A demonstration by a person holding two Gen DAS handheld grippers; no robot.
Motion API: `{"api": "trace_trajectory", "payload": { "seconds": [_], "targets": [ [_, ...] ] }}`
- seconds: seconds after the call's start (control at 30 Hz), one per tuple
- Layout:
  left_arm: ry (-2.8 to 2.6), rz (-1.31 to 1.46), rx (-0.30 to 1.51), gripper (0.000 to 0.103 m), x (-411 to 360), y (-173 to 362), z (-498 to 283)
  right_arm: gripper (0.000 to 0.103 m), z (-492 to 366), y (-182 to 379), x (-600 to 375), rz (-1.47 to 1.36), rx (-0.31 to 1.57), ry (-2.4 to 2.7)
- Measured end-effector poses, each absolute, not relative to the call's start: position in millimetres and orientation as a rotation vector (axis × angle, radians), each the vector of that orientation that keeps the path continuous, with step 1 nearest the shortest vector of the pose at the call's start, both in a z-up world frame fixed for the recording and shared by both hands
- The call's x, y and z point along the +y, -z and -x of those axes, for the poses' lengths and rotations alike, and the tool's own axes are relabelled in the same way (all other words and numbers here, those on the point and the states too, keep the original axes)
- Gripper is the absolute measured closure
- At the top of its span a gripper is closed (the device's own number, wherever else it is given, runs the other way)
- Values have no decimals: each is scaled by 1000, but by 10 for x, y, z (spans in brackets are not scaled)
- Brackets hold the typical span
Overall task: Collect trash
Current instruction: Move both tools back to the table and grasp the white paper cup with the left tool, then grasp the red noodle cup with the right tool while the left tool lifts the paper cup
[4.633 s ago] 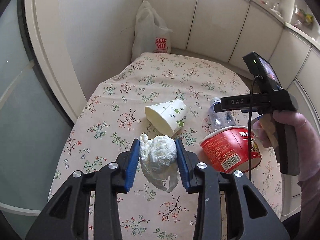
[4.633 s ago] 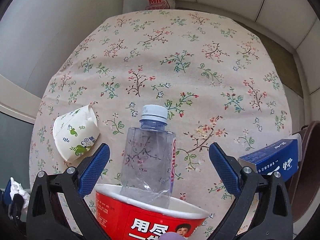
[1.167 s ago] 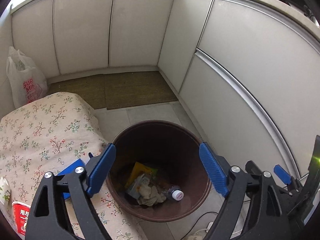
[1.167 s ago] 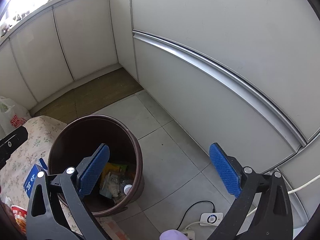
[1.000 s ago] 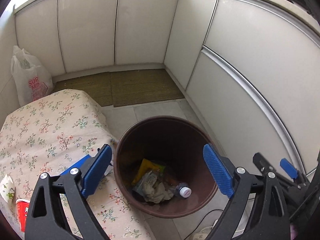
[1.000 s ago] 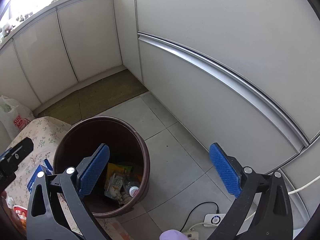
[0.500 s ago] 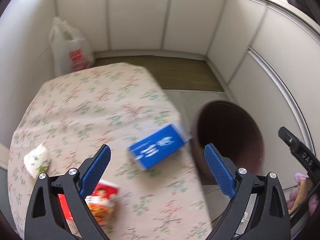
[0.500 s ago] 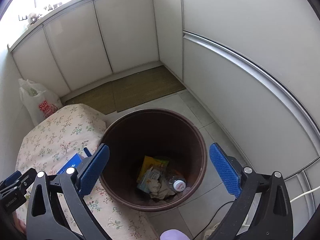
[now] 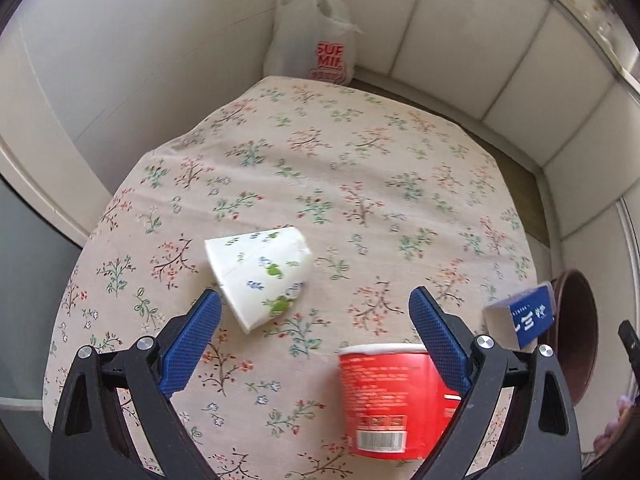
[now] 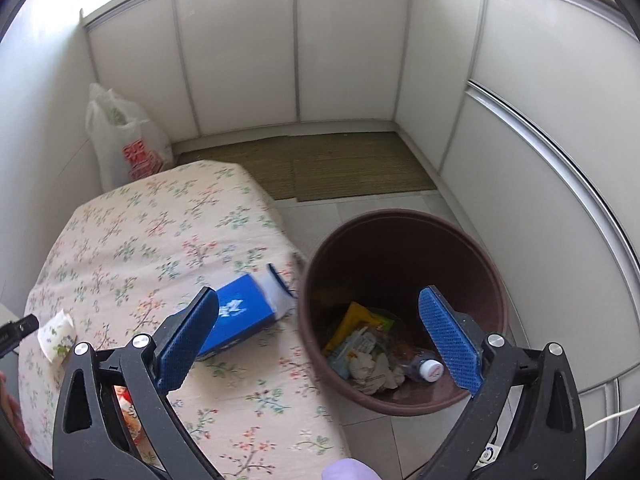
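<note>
My left gripper is open above the floral tablecloth, holding nothing. A white paper cup with green prints lies on its side just beyond the left finger. A red instant-noodle cup stands near the right finger. A blue box sits at the table's right edge. My right gripper is open and empty over the gap between table and brown bin. The blue box lies beside its left finger. In the bin lie crumpled tissue, a bottle and wrappers.
A white plastic bag with red print stands in the far corner behind the table. White cabinet panels ring the room. A woven mat covers the floor beyond the bin. A white cable and socket lie on the tiles at lower right.
The left gripper has swung from the bin back over the table, onto the paper cup and noodle cup. The right gripper has turned left, bringing the table and blue box into view.
</note>
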State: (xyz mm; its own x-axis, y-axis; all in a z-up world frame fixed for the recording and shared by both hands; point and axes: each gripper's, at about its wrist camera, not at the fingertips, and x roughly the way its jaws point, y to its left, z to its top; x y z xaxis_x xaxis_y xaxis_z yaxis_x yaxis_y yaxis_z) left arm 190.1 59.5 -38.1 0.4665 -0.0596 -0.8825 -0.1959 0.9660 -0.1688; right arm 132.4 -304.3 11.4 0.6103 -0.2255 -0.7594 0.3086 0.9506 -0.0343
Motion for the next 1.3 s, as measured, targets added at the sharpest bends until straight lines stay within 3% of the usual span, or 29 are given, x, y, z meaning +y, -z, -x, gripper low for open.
{"api": "trace_trajectory", "payload": {
  "seconds": [0.1,0.33,0.7,0.77,0.83,1.0,1.3],
  "targets": [
    [-32,216,1108,11,748,495,-2068,7,-1400,-72,-2822,-59,876,276],
    [165,-252,1325,11,565,943,-2465,7,-1514,-16,-2510,35,882,237],
    [236,-402,1406,11,478,1309,-2479,7,-1641,96,-2344,30,923,180],
    [226,-404,1379,19,488,1296,-2393,7,-1639,108,-2339,7,936,154],
    [230,-351,1374,45,515,1250,-2312,7,-1640,132,-2335,-26,957,123],
    [192,-226,1332,65,628,1138,-2104,7,-1609,270,-2319,-178,1051,16],
    [142,-37,1170,69,802,646,-1575,7,-1464,642,-2088,-421,1221,-181]
  ]
}}
